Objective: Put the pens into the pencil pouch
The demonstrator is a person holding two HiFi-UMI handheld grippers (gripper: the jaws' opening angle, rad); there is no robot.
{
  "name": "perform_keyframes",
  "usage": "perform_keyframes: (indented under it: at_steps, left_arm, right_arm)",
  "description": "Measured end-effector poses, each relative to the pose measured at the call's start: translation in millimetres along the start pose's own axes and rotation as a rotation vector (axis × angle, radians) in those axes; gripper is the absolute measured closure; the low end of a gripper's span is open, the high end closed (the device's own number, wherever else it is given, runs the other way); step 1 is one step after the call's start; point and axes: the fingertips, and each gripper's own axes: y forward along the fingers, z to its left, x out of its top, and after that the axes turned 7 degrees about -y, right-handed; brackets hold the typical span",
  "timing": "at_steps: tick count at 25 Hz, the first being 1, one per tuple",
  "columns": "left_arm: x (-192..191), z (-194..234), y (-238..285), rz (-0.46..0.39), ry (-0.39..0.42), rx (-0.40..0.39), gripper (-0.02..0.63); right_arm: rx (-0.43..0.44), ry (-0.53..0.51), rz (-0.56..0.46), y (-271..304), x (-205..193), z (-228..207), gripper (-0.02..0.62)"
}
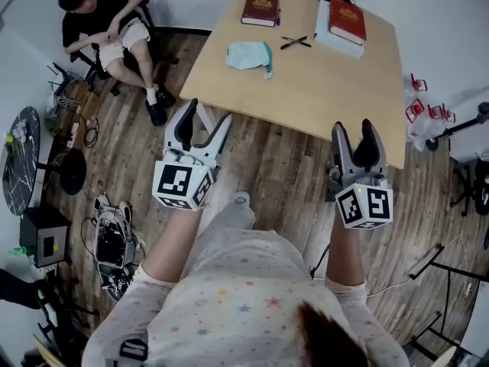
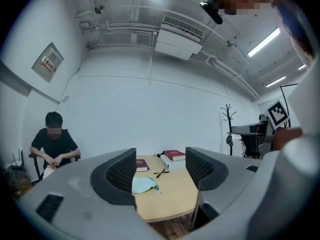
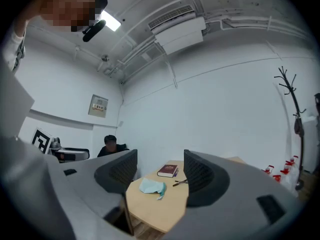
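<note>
A light teal pencil pouch [image 1: 248, 54] lies on the wooden table [image 1: 306, 90], left of the middle. Two dark pens [image 1: 295, 43] lie crossed just right of it, toward the far edge. Both grippers are held over the floor, short of the table's near edge and pointing level at it. My left gripper [image 1: 205, 117] is open and empty; its own view frames the pouch [image 2: 145, 185] and the pens [image 2: 161, 172] between the jaws. My right gripper [image 1: 353, 128] is open too, with nothing in it. Its view also shows the pouch [image 3: 151, 186] and the pens [image 3: 180, 182] far off.
A red book [image 1: 260, 10] lies at the table's far left. Another red book [image 1: 347, 20] rests on a white stack at the far right. A person sits in a chair [image 1: 107, 25] left of the table. Cables and equipment [image 1: 111, 243] crowd the floor at left.
</note>
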Motion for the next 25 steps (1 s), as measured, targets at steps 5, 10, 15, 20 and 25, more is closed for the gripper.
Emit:
perform_keyframes:
  at_steps: [5, 10, 15, 20, 25]
  left_arm:
    - [-0.5, 33.8, 37.6, 0.016, -0.003, -0.028, 0.325]
    - [-2.0, 53.8, 64.6, 0.026, -0.018, -0.029, 0.325]
    - [-5.0, 64.2, 91.2, 0.035, -0.025, -0.016, 0.325]
    - [-6.9, 73.5, 127.0, 0.039, -0.022, 0.025, 0.325]
    - [-3.5, 84.3, 172.7, 0.031, -0.015, 0.090, 0.325]
  right_arm:
    - [-0.015, -0.018, 0.020, 47.3, -2.5, 0.8, 0.325]
    - [-0.024, -0.033, 0.041, 74.6, -3.8, -2.1, 0.325]
    - [-0.020, -0.032, 0.056, 99.7, -9.7, -15.2, 0.334]
    - [0.011, -0.016, 0.057, 138.4, -17.5, -39.0, 0.334]
    - [0.066, -0.010, 0.049, 189.2, -18.6, -72.1, 0.334]
